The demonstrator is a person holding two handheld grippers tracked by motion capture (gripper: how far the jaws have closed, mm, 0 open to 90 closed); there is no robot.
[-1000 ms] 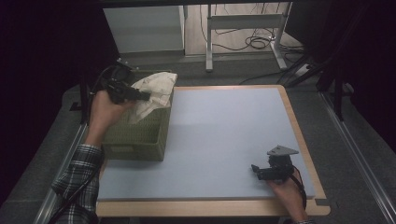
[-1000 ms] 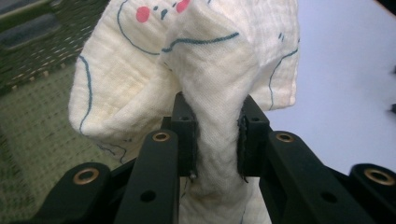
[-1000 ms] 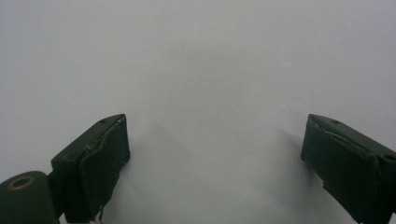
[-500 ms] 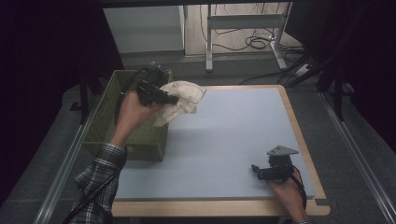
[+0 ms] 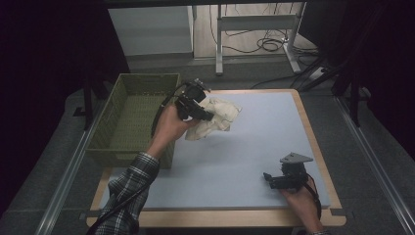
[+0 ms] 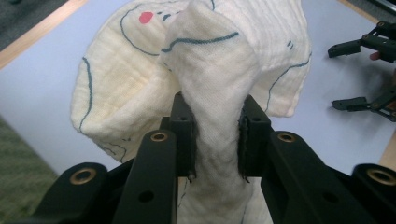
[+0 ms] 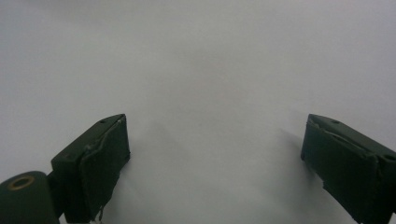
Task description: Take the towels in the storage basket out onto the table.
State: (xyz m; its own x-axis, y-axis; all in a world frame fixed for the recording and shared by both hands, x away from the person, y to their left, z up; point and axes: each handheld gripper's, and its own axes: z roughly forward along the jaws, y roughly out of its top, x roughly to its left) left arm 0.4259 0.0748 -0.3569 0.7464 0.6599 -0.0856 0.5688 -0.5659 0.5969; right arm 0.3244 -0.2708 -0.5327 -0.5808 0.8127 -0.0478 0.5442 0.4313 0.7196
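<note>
A cream cloth (image 5: 215, 119) with blue line drawings and a red dot hangs bunched above the pale blue table top (image 5: 254, 142). My left gripper (image 5: 208, 116) is shut on it. In the left gripper view its two black pads pinch a fold of the cloth (image 6: 219, 65), which drapes over both jaws. My right gripper (image 5: 268, 178) rests low on the table near the front right edge, held by a hand. In the right gripper view its jaws stand wide apart around my right gripper (image 7: 215, 158) midpoint, with bare table between them.
An olive green woven basket (image 5: 128, 147) stands at the table's left side, its inside bare. The table has a wooden rim (image 5: 313, 142). Behind it stand a desk frame (image 5: 254, 29) and floor cables (image 5: 266, 45). Metal rails run along both sides.
My left hand has carried the cloth out of the basket, to the right and over the table. The basket now sits uncovered. The right gripper has stayed put.
</note>
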